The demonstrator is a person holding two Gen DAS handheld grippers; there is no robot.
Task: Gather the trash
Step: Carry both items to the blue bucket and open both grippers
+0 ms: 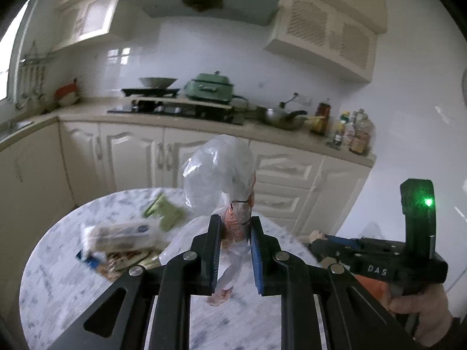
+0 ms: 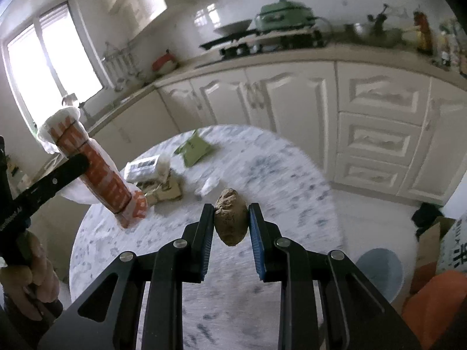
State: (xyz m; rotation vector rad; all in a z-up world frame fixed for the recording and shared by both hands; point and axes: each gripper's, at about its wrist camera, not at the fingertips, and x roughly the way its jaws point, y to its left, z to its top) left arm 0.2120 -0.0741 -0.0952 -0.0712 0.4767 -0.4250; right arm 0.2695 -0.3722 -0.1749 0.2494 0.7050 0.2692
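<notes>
In the left wrist view, the left gripper pinches an orange printed packet wrapped in crinkled clear plastic, which balloons above the blue ribbed pads. It hangs over a round marble-patterned table bearing a flat green packet and a bagged white carton. The right gripper shows at the right, seen side-on.

In the right wrist view, the right gripper clamps a lumpy brown paper wad between narrowly set pads, above the table. At left the orange packet tilts in the left gripper's finger. A pale blue bin stands on the floor, its contents hidden.
</notes>
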